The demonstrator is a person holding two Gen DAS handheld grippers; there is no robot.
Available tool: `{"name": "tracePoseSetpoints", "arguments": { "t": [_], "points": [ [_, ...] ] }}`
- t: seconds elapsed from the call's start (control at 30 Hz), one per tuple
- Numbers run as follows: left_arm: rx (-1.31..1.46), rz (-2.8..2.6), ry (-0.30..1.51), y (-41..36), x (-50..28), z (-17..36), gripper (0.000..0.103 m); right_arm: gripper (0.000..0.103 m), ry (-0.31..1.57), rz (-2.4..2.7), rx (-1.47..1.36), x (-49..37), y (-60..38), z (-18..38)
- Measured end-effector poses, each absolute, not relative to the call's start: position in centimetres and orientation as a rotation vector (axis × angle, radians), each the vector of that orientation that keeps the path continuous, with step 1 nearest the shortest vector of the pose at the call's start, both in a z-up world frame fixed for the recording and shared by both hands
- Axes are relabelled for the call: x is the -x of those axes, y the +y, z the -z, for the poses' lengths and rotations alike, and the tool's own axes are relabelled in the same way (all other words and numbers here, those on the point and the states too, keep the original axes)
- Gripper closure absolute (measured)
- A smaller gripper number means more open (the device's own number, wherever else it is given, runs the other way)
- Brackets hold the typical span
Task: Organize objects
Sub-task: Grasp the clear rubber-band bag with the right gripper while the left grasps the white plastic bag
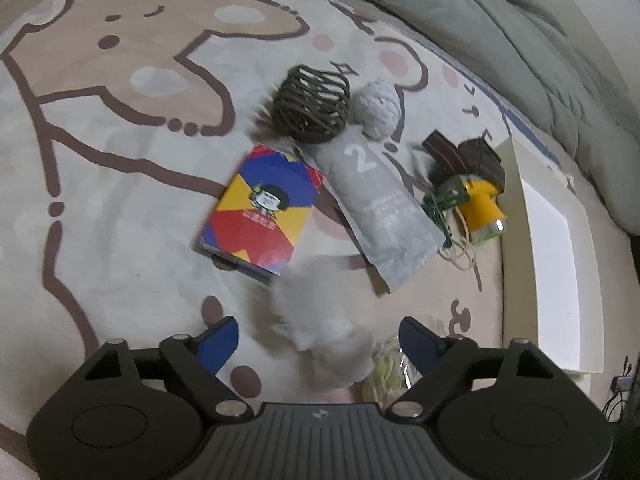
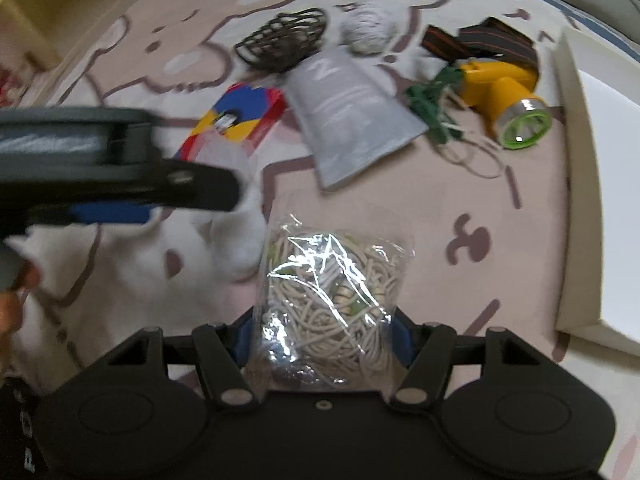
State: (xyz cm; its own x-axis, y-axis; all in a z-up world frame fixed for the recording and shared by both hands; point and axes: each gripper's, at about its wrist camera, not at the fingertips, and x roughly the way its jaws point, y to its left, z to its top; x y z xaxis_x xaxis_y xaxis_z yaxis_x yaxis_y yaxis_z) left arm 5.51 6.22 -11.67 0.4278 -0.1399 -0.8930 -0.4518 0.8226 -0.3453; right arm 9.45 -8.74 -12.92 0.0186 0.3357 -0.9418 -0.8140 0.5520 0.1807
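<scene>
My left gripper (image 1: pixel 320 340) points down at a white fluffy toy (image 1: pixel 316 312) on the bear-print sheet. The toy lies between the blue pads (image 1: pixel 218 344) with a gap on each side, so the jaws are open. My right gripper (image 2: pixel 322 340) is shut on a clear plastic bag of pale cord (image 2: pixel 328 280); its blue pads press on the bag's sides. In the right wrist view a blurred black finger (image 2: pixel 200 186) of the left gripper hangs over the fluffy toy (image 2: pixel 208 248). The bag (image 1: pixel 386 368) also shows beside the left gripper's right pad.
Further out lie a colourful box (image 1: pixel 260 208), a grey pouch marked 2 (image 1: pixel 380 208), a wicker ball (image 1: pixel 310 104), a white yarn ball (image 1: pixel 378 108), a yellow torch (image 2: pixel 500 88), green cord (image 2: pixel 430 100) and a dark striped strap (image 2: pixel 496 40). An open white box (image 2: pixel 576 184) stands right; a duvet (image 1: pixel 520 20) behind.
</scene>
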Motion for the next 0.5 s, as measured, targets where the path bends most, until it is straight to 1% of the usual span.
{"name": "tracePoseSetpoints", "arguments": {
  "t": [0.17, 0.23, 0.3, 0.33, 0.4, 0.43, 0.5],
  "points": [
    [0.585, -0.206, 1.167, 4.8, -6.5, 12.8, 0.029, 0.037, 1.258, -0.988, 0.497, -8.8, -9.2, 12.7],
    [0.587, -0.218, 1.174, 4.5, -6.8, 13.2, 0.035, 0.037, 1.255, -0.994, 0.504, -8.7, -9.4, 12.7],
    [0.587, -0.224, 1.178, 4.3, -7.0, 13.5, 0.044, 0.037, 1.252, -0.997, 0.511, -8.6, -9.5, 12.7],
    [0.578, -0.223, 1.183, 4.2, -7.2, 13.6, 0.047, 0.037, 1.251, -0.998, 0.514, -8.5, -9.5, 12.7],
    [0.548, -0.218, 1.191, 3.9, -7.5, 13.7, 0.058, 0.037, 1.247, -1.001, 0.519, -8.4, -9.7, 12.6],
    [0.528, -0.216, 1.195, 3.8, -7.6, 13.7, 0.062, 0.037, 1.246, -1.003, 0.522, -8.4, -9.9, 12.5],
    [0.505, -0.209, 1.201, 3.7, -7.7, 13.7, 0.066, 0.037, 1.246, -1.002, 0.522, -8.4, -10.1, 12.4]
  ]
}}
